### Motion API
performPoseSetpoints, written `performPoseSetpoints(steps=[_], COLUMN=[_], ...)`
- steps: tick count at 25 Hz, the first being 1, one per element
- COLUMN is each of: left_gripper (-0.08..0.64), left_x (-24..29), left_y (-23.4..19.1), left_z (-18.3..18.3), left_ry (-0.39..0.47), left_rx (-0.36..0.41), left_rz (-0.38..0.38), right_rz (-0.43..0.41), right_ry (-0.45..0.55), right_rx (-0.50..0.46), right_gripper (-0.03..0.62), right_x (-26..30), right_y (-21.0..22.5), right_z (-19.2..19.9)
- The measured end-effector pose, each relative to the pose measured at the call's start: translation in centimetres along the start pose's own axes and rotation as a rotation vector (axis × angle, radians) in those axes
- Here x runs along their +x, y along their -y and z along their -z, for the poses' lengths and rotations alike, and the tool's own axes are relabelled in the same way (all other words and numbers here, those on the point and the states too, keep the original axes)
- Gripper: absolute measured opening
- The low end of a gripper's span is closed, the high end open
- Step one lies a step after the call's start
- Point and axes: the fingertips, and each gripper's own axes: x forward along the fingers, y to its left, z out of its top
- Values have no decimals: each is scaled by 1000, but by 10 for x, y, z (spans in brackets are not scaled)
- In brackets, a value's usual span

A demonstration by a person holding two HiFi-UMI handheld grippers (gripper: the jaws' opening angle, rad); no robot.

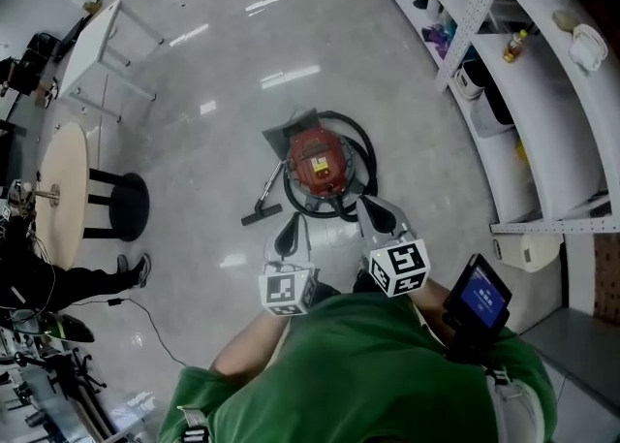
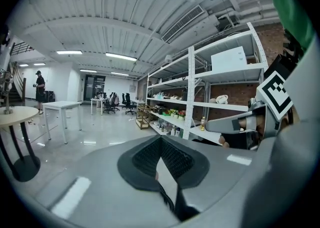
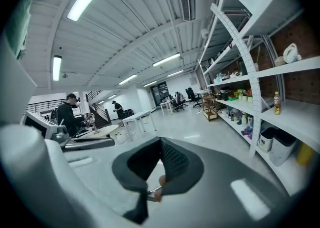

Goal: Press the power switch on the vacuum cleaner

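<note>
The vacuum cleaner [image 1: 318, 164] stands on the grey floor in the head view: a red canister on a grey base, with a black hose looped round it and a floor nozzle [image 1: 262, 214] to its left. My left gripper [image 1: 288, 232] hangs just short of the vacuum's near side, shut and empty. To its right, my right gripper [image 1: 378, 210] is also shut on nothing, by the vacuum's near right edge. Both gripper views look out level across the room and miss the vacuum; the left gripper [image 2: 161, 147] and the right gripper [image 3: 161, 149] each show their pads meeting.
Metal shelving [image 1: 542, 92] with bottles and bins curves down the right side. A white table [image 1: 92, 44], a round wooden table [image 1: 60, 189] and a black stool [image 1: 126, 206] stand at the left. A device with a blue screen [image 1: 481, 298] sits by my right arm.
</note>
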Motion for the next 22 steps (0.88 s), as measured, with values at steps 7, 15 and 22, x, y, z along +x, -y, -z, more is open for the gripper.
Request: performPoseSetpoints(steps=[7, 15, 22], left_gripper=[8, 8, 8], left_x=[33, 61, 80], left_y=[-2, -30, -63], left_z=[4, 15, 22], left_ry=[-19, -40, -59], left_rx=[-11, -49, -70], left_rz=[-38, -38, 15], right_rz=[-30, -23, 25], right_ry=[-35, -74, -114], right_rx=[2, -18, -50], right_gripper=[0, 0, 0], right_x=[28, 68, 104], right_y=[25, 24, 12], right_z=[-1, 1, 5])
